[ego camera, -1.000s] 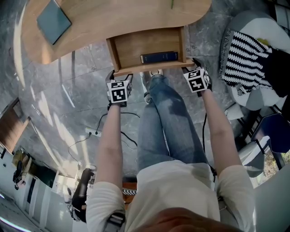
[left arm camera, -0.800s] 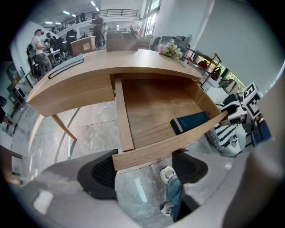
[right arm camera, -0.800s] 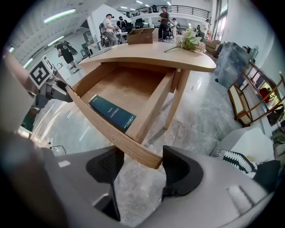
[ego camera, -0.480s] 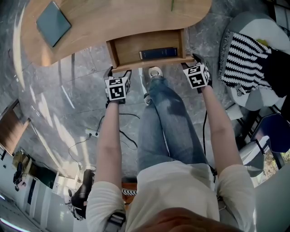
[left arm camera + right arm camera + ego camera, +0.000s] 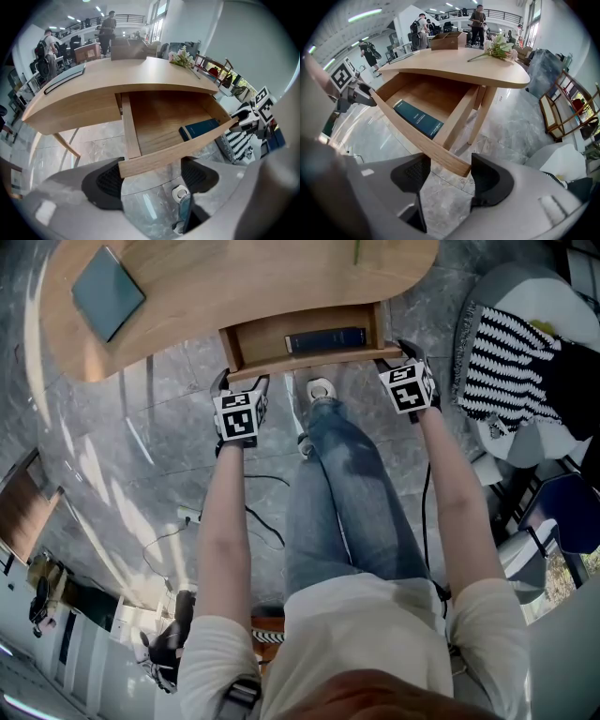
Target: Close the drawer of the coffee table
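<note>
The wooden coffee table (image 5: pixel 234 277) has its drawer (image 5: pixel 309 365) partly out, with a dark blue book (image 5: pixel 325 337) lying inside. My left gripper (image 5: pixel 239 381) is at the left end of the drawer's front panel (image 5: pixel 178 147), jaws open, the panel's corner lying across them. My right gripper (image 5: pixel 398 354) is at the right end, also open, with the panel's corner (image 5: pixel 440 157) between its pads and a gap beside it. The book (image 5: pixel 201 129) (image 5: pixel 417 119) shows in both gripper views.
A teal notebook (image 5: pixel 108 292) lies on the tabletop and flowers (image 5: pixel 499 47) at its far end. The person's legs and a white shoe (image 5: pixel 322 388) are below the drawer. A striped cushion (image 5: pixel 511 352) sits on a seat at right. Cables (image 5: pixel 216 512) cross the floor.
The drawer has slid further in under the tabletop. Both grippers have moved with its front panel toward the table.
</note>
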Motion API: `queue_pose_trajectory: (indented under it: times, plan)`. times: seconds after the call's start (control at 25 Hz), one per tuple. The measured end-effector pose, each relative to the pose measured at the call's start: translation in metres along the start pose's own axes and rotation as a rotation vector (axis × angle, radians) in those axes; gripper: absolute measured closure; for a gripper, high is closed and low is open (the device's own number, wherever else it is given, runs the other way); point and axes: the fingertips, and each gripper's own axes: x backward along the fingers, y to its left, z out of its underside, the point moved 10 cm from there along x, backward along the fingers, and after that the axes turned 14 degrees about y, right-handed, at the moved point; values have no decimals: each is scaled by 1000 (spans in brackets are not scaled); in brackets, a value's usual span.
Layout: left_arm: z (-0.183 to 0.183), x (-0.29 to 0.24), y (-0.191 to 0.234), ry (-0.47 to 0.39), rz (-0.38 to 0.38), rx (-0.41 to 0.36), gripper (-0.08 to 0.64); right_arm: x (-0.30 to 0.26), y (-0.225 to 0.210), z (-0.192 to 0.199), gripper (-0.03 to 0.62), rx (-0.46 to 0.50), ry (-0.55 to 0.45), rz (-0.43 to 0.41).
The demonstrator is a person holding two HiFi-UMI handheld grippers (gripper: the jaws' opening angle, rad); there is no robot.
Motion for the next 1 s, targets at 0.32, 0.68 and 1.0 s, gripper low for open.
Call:
queue_pose_trajectory:
  times: [0.32,0.68,1.0]
  plan:
    - [-23,-3,7,-22,-1,-4,176,-1,-13,-21,321,10,-15,11]
    - [-46,-3,16,-39,-3,-8,176,0,-24,-42,322,15,-35,19]
    - [-64,-6,23,-49,-4,-12,176,-3,-31,-58,322,19,-48,23]
